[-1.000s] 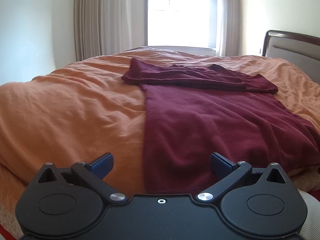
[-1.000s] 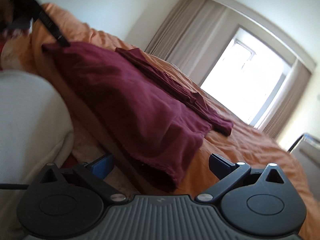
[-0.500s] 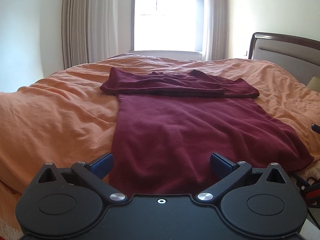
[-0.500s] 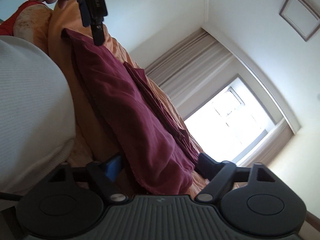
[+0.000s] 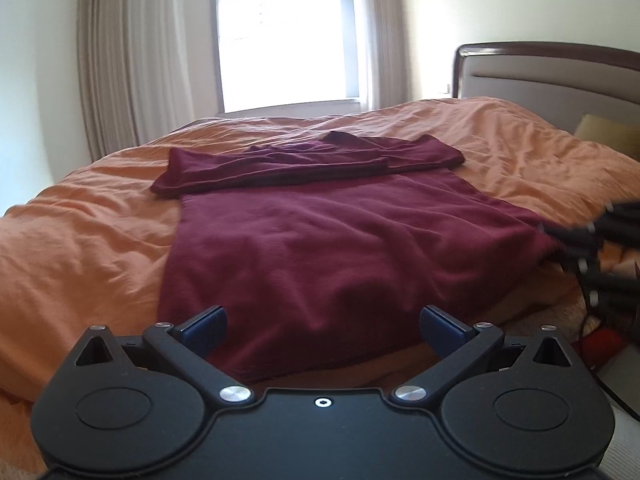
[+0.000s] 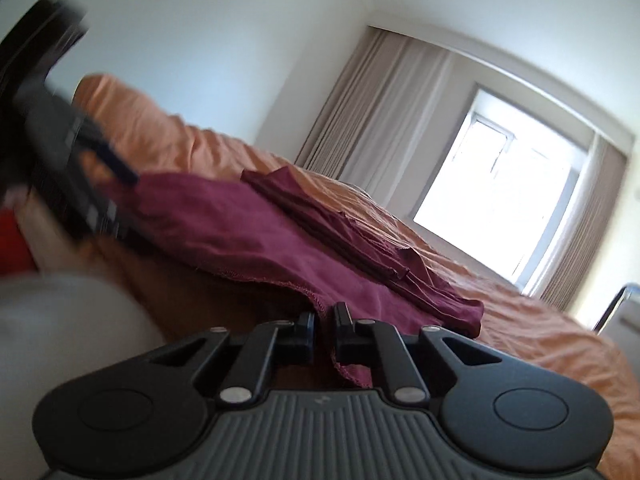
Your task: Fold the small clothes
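Maroon garment (image 5: 344, 248) lay spread flat on the orange duvet (image 5: 80, 240), near hem hanging just over the bed's front edge. Left gripper (image 5: 322, 324) hovered at that near hem, blue fingertips (image 5: 204, 326) wide apart, nothing between them, cloth not touched. From the right wrist view, right gripper (image 6: 325, 328) had just been closing and sat clamped on the garment's near right corner; a tab of maroon hem (image 6: 352, 372) stuck out behind the pads toward the camera. Cloth next to the pinch was lifted off the duvet, edge curling with a shadowed gap under it. Same gripper showed up blurred at the right edge of the left wrist view (image 5: 592, 240), at the garment's right corner. Left gripper was also visible, blurred, at the left of the right wrist view (image 6: 80, 160), tips near the garment's other near corner; contact there can't be read through the blur.

Further out, the garment's body was mostly smooth with a few shallow wrinkles. At the far end, sleeves (image 5: 304, 160) were folded across the top, forming a band running side to side, wider than the body on both sides.

Beyond that: rumpled duvet, a padded headboard with dark wood frame (image 5: 552, 76) at far right, a yellowish pillow (image 5: 604, 136) below it. Back wall had a bright window (image 5: 286, 36) flanked by beige curtains (image 5: 132, 80). Something pale and out of focus (image 6: 60, 320) filled the lower left of the right wrist view; can't identify it.
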A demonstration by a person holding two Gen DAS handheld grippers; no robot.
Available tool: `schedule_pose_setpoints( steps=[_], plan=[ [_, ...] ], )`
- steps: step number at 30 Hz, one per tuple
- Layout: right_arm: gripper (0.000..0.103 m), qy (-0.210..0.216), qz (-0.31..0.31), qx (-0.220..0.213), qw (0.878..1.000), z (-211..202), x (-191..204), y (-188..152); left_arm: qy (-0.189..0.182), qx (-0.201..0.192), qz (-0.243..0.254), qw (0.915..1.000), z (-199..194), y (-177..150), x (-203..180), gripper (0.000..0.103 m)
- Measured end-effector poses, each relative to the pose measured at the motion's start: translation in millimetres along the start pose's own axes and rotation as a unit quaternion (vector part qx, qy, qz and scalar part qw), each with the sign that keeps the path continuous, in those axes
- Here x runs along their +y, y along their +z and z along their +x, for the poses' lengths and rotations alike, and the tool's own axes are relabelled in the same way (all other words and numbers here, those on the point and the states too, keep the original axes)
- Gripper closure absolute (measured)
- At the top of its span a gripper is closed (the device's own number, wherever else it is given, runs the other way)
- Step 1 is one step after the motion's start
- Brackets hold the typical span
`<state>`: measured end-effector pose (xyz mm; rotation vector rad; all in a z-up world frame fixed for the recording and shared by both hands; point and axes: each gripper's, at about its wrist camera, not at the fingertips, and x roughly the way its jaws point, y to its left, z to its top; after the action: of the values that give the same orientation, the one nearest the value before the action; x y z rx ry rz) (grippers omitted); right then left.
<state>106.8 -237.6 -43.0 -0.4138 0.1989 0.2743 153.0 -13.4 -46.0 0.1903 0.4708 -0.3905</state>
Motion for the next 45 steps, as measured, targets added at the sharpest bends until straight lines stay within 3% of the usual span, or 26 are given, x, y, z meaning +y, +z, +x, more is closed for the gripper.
schedule_pose_setpoints(
  steps=[6,14,17,21,27,35,40,42,45],
  plan=[
    [0.092,0.017,0.052,0.003,0.999,-3,-20,10,-0.008,-0.014,0.036,0.9992,11,-1,-33,0.001],
    [0.092,0.012,0.051,0.002,0.999,-6,-15,11,0.063,-0.052,0.106,0.9911,22,2,-64,0.001],
    [0.092,0.01,0.054,0.001,0.998,-6,-16,11,0.081,-0.056,0.127,0.9869,22,0,-61,0.001],
    [0.092,0.008,0.055,0.001,0.998,-8,-18,9,0.105,-0.053,0.119,0.986,17,-4,-41,0.005],
    [0.092,0.0,0.053,0.004,0.999,-8,-16,8,0.131,-0.043,0.09,0.9863,10,-7,-7,0.026],
    [0.09,-0.026,-0.038,0.03,0.998,-4,7,-12,0.116,-0.062,0.119,0.9841,0,-4,-2,0.076],
    [0.085,-0.035,-0.082,0.062,0.994,4,20,-35,0.126,-0.07,0.143,0.9792,1,1,-4,0.071],
    [0.076,-0.047,-0.092,0.078,0.992,8,25,-43,0.133,-0.063,0.153,0.9773,2,-1,-2,0.065],
    [0.075,-0.054,-0.091,0.096,0.99,14,29,-49,0.14,-0.04,0.144,0.9788,3,-6,7,0.064]
  ],
)
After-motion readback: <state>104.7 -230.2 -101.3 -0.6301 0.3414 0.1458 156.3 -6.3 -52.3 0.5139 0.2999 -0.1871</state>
